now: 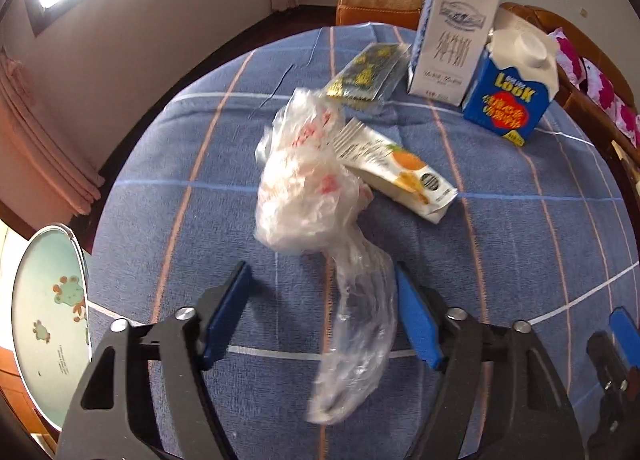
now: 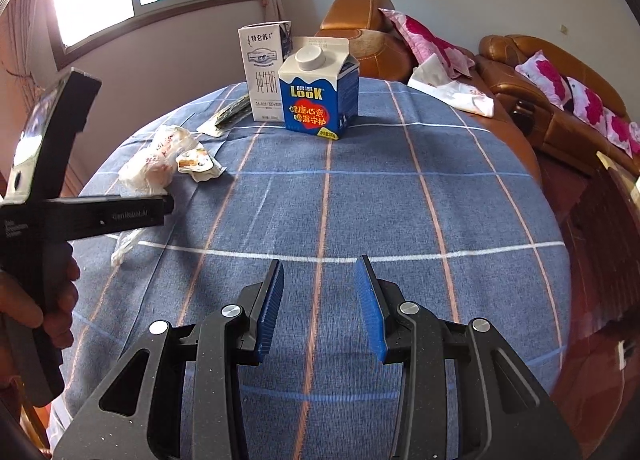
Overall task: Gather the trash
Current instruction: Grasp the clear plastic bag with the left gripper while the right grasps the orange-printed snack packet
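A crumpled clear plastic bag (image 1: 308, 195) with red print lies on the blue checked tablecloth (image 1: 520, 244). Its thin tail (image 1: 360, 332) runs between the blue pads of my left gripper (image 1: 320, 300), close to the right pad and well apart from the left one. The jaws stand open around it. An orange-printed wrapper (image 1: 400, 171) rests against the bag. Behind are a dark packet (image 1: 368, 71), a white milk carton (image 1: 452, 31) and a blue carton (image 1: 512, 95). My right gripper (image 2: 320, 300) hovers open over bare cloth, with nothing between its pads.
A pale green round bin (image 1: 52, 320) with frog pictures sits below the table's left edge. A brown sofa (image 2: 520, 55) with pink cushions and a white bag (image 2: 452, 91) stands behind on the right. A hand (image 2: 36, 300) holds the left tool at the frame's left.
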Demonstrator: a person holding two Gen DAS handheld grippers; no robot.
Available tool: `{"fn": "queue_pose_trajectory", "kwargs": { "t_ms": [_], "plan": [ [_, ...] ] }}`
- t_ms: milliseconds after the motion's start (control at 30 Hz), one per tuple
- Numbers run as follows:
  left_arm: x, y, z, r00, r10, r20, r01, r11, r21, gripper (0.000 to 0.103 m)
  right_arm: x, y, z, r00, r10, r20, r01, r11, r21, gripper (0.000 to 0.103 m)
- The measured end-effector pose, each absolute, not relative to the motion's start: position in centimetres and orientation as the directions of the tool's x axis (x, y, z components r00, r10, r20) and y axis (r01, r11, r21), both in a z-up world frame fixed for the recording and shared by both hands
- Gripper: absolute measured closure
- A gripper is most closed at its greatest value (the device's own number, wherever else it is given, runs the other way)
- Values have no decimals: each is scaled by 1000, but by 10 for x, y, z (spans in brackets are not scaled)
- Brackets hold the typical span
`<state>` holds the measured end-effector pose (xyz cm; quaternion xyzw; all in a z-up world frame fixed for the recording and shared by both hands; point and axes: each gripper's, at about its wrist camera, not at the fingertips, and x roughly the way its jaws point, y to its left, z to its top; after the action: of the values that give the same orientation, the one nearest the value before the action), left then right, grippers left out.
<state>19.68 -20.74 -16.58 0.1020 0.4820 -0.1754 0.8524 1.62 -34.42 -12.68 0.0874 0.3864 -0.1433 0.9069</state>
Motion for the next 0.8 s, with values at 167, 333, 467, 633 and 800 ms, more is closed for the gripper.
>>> {"fn": "queue_pose_trajectory", "kwargs": {
  "t_ms": [167,333,467,633,800],
  "plan": [
    [199,-183,-161,481,-242,-843,407,913,-30,88,37,-340,-124,666,-168,-727,299,953,54,65],
    [201,-151,-158,522,-209,-827,383,924,9,88,73,-326,-117,688,-116,-716,228,972,62,65],
    [204,-134,-156,533,-188,-825,374,927,30,88,113,-314,-115,687,-54,-725,164,983,83,65],
    [210,-122,-152,540,-187,-821,371,928,32,88,164,-297,-121,659,25,-752,59,995,84,65],
    [215,-115,-152,529,-202,-824,369,930,9,88,198,-288,-136,593,73,-802,-22,997,75,65]
  ]
}}
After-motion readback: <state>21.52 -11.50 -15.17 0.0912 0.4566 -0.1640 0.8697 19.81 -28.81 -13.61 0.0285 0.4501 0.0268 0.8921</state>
